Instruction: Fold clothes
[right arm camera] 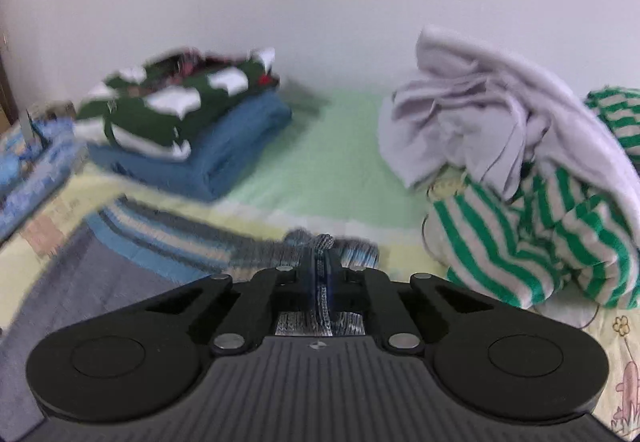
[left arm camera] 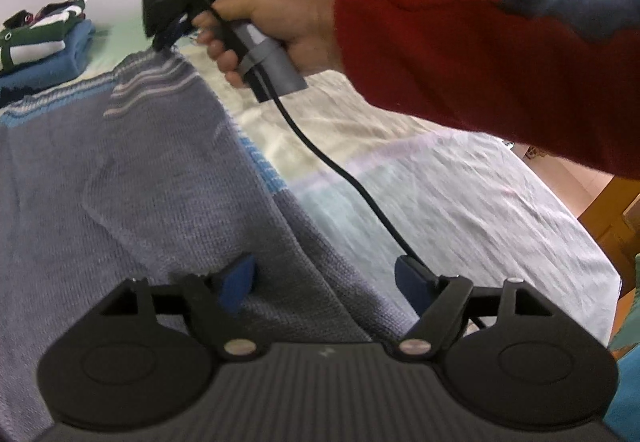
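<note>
Grey knit sweater [left arm camera: 132, 177] lies spread on the bed [left arm camera: 460, 201]. Left tongs [left arm camera: 326, 284] stand spread over its near edge, pads clear of the knit. Right tongs [right arm camera: 320, 282], pressed together, pinch a striped fold of the sweater at its far corner.

From the right wrist view, a lane of bare green sheet [right arm camera: 320, 145] runs toward twelve o'clock, hemmed at ten o'clock by the folded stack [right arm camera: 188, 129] and at two o'clock by the loose heap of clothes [right arm camera: 520, 161], which looks to reach the wall. In the left wrist view, the pale bedspread [left arm camera: 460, 201] at three o'clock lies free, though a black cable [left arm camera: 340, 169] and the red sleeve [left arm camera: 500, 53] cross above it.
</note>
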The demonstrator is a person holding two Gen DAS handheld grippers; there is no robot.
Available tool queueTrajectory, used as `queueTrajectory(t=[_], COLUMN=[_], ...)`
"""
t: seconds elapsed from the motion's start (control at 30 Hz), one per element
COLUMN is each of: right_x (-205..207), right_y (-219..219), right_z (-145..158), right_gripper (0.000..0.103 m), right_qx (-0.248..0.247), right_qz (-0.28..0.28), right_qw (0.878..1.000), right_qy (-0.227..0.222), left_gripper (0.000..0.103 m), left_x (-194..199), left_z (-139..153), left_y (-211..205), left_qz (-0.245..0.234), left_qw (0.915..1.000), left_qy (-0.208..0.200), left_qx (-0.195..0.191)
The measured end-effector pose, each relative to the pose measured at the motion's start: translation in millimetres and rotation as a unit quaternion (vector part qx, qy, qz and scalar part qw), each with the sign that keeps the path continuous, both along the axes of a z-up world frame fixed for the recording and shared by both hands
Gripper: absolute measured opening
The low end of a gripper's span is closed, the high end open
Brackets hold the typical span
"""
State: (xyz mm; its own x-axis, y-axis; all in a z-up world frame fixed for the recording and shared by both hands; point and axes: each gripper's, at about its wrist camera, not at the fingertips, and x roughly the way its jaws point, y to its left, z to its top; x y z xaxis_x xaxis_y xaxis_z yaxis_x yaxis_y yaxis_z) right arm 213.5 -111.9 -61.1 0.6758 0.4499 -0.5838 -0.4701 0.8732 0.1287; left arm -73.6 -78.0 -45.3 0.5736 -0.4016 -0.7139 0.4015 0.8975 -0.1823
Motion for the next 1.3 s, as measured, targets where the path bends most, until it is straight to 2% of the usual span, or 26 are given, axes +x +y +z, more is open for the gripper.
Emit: queueTrajectory(t=[0.13, 0.2, 0.23, 0.27, 0.3, 0.37, 0.43, 0.5, 0.57, 0.7, 0.83, 0.93, 1.0, 1.07, 1.17, 1.3], right_x=[11.9, 9.4, 6.5, 2.7, -2.6, -11.5, -14.2, -13.4, -6.7, 4.3, -14.6, -48.0, -64.3, -71.2, -77.9, -117.6], right_y=[-4.2, -2.9, -2.3, -2.5, -4.0, -3.6, 8.8, 23.3, 33.9, 36.9, 22.1, 8.0, 2.2, -2.0, -10.9, -23.2], right_z=[-14.0, -17.4, -14.3, -10.0, -4.2, 4.6, 3.0, -5.3, -15.7, -13.0, 3.1, 5.5, -0.2, -6.2, 2.0, 9.8], right_gripper=[0.005, 0.006, 0.014, 0.029, 0.031, 0.03, 0.024, 0.023, 0.022, 0.023, 0.025, 0.033, 0.033, 0.033, 0.031, 0.03], right_qx=[-0.006, -0.02, -0.03, -0.034, -0.027, -0.017, -0.02, -0.04, -0.062, -0.056, -0.029, -0.019, -0.033, -0.043, -0.023, 0.009], right_qz=[-0.023, -0.024, -0.03, -0.033, -0.031, -0.019, 0.029, 0.054, 0.052, 0.027, 0.048, 0.094, 0.106, 0.104, 0.075, 0.133], right_qw=[0.999, 0.999, 0.999, 0.999, 0.999, 0.999, 0.999, 0.998, 0.997, 0.998, 0.998, 0.994, 0.992, 0.993, 0.995, 0.986], right_qy=[0.025, 0.01, 0.003, -0.006, -0.017, -0.031, -0.011, -0.001, -0.012, -0.014, 0.013, 0.051, 0.063, 0.047, 0.06, 0.101], left_gripper=[0.079, 0.079, 0.079, 0.079, 0.079, 0.08, 0.08, 0.08, 0.08, 0.08, 0.08, 0.081, 0.083, 0.084, 0.084, 0.084], left_x=[1.5, 1.1, 0.9, 1.0, 1.4, 2.6, 3.1, 2.8, 1.6, -2.0, -9.2, -14.4, -16.0, -16.2, -18.1, -27.0], left_z=[-1.2, -1.3, -1.3, -1.4, -1.3, -1.3, -2.0, -2.5, -3.0, -1.2, 1.0, -1.5, -2.6, -1.9, 0.3, 0.4], left_y=[-0.6, -1.8, -1.4, -0.6, 1.3, 3.0, 3.5, 1.9, 0.9, 0.2, 3.9, 2.0, -0.8, -3.8, -6.0, -3.3], left_qz=[-0.004, -0.009, -0.01, -0.01, -0.009, -0.007, -0.006, -0.006, -0.006, -0.004, 0.002, 0.002, 0.0, -0.003, -0.006, -0.006], left_qw=[1.0, 0.9999, 0.9999, 0.9999, 1.0, 1.0, 1.0, 1.0, 1.0, 1.0, 1.0, 1.0, 0.9999, 0.9999, 0.9997, 0.9998], left_qy=[-0.001, -0.004, -0.004, -0.004, -0.002, 0.0, -0.001, -0.003, -0.006, -0.004, 0.002, -0.005, -0.01, -0.011, -0.01, -0.01], left_qx=[0.002, 0.008, 0.008, 0.006, 0.003, -0.003, -0.006, -0.004, 0.0, 0.006, -0.006, -0.001, 0.006, 0.011, 0.019, 0.019])
